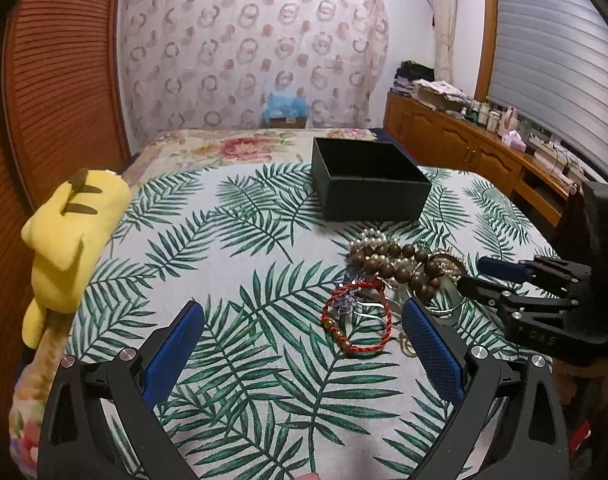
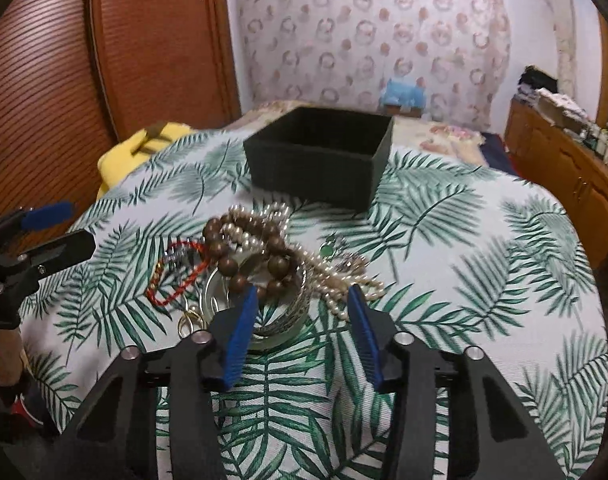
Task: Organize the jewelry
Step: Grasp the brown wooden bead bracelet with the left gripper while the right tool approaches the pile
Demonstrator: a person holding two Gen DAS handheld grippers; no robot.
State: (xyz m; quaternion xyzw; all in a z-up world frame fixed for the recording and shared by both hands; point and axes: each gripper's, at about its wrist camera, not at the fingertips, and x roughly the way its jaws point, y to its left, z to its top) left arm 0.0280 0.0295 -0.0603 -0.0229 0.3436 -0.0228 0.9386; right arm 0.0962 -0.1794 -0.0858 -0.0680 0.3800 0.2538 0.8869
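A heap of jewelry lies on the palm-leaf cloth: a brown wooden bead bracelet (image 1: 399, 266), pearl strands (image 1: 369, 238), a red cord bracelet (image 1: 355, 322) and a silver bangle (image 2: 288, 320). An open, empty black box (image 1: 367, 178) stands behind the heap. My left gripper (image 1: 304, 320) is open and empty, with the red bracelet between its fingers' line. My right gripper (image 2: 304, 300) is open just in front of the wooden beads (image 2: 244, 268) and bangle; it also shows in the left wrist view (image 1: 475, 274). The box (image 2: 319, 156) and pearls (image 2: 343, 280) show in the right wrist view.
A yellow plush toy (image 1: 72, 236) lies at the cloth's left edge. A wooden louvred door (image 1: 56, 80) stands to the left. A wooden sideboard (image 1: 483, 152) with clutter runs along the right under a window blind. A floral bedspread (image 1: 232, 146) extends behind the box.
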